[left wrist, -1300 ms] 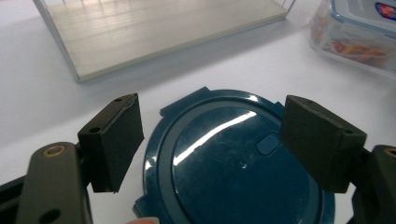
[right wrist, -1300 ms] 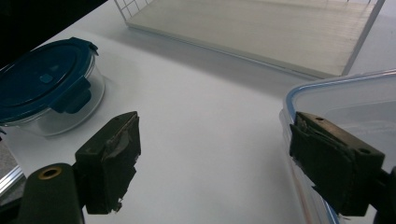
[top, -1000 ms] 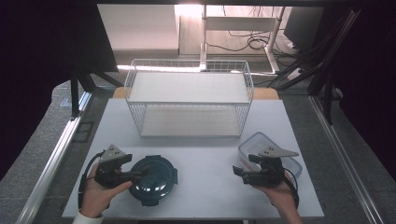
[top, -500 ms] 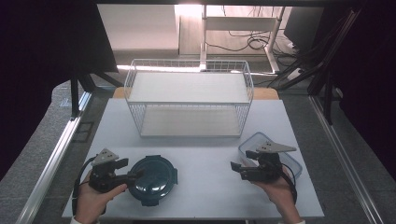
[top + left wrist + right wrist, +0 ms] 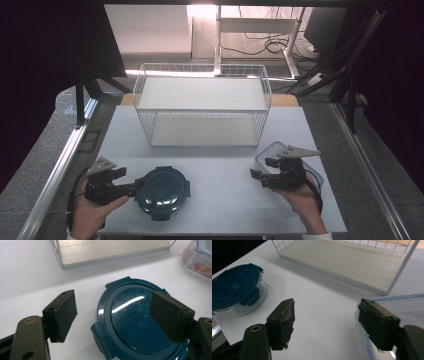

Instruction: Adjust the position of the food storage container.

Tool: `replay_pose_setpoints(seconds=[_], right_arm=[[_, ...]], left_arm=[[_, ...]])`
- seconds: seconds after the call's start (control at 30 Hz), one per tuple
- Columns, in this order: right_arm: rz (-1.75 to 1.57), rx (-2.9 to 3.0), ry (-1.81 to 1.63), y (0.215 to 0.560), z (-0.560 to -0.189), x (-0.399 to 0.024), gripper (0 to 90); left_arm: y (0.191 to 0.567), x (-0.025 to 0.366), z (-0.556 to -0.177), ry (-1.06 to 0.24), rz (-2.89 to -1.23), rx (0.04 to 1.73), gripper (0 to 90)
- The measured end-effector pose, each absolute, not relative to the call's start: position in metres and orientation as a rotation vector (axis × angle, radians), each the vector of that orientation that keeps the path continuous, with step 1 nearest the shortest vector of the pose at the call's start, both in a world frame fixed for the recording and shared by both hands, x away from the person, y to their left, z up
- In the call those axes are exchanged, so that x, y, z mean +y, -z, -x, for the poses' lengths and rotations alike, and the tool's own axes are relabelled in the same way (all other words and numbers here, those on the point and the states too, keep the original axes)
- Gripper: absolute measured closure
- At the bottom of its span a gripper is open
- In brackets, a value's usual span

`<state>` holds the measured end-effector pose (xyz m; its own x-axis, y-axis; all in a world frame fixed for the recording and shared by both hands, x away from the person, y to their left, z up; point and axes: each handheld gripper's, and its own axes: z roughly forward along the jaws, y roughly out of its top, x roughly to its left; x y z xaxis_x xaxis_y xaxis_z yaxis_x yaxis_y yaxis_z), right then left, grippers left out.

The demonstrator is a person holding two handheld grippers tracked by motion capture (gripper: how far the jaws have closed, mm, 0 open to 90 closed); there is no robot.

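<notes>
Our left gripper (image 5: 131, 186) stands released, its jaws straddling the near-left edge of the round dark-blue lidded container (image 5: 162, 186) without pressing on it; in the left gripper view one pad (image 5: 61, 315) hangs over bare table and the other over the lid (image 5: 140, 322). Its jaws have just been opening again after a brief narrowing. A second ago this hand sat a touch farther from us, so we judge it is lining up for a grasp. Our right gripper (image 5: 260, 170) is also released, at the near-left corner of the clear rectangular container (image 5: 280, 150), and its jaws have just been closing, nothing clamped yet. Beyond stands the white wire shelf rack (image 5: 202, 107). The rectangular container's contents are hidden under our hand.
</notes>
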<state>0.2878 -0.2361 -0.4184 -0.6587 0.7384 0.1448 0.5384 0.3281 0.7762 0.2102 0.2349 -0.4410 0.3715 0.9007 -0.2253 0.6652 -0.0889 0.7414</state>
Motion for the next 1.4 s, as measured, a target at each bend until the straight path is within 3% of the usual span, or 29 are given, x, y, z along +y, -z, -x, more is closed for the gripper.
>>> replay_pose_setpoints(seconds=[0.53, 0.7, 0.77, 1.17, 1.4], right_arm=[[-1.308, 2.299, -1.090, 0.394, -0.328, -0.284, 39.8], [-1.334, 2.302, -1.007, 0.393, -0.347, -0.293, 47.7], [-1.373, 2.303, -0.964, 0.395, -0.363, -0.300, 54.7], [-1.484, 2.311, -0.825, 0.407, -0.405, -0.318, 69.8], [-1.489, 2.381, -0.736, 0.413, -0.421, -0.325, 86.2]], left_arm=[[0.445, 0.230, -0.212, -0.377, -1.885, 1.342, 23.5], [0.448, 0.229, -0.212, -0.380, -1.899, 1.353, 23.3], [0.449, 0.230, -0.211, -0.383, -1.898, 1.361, 23.1], [0.449, 0.232, -0.211, -0.438, -1.906, 1.383, 24.3], [0.449, 0.232, -0.212, -0.453, -1.916, 1.388, 24.3]])
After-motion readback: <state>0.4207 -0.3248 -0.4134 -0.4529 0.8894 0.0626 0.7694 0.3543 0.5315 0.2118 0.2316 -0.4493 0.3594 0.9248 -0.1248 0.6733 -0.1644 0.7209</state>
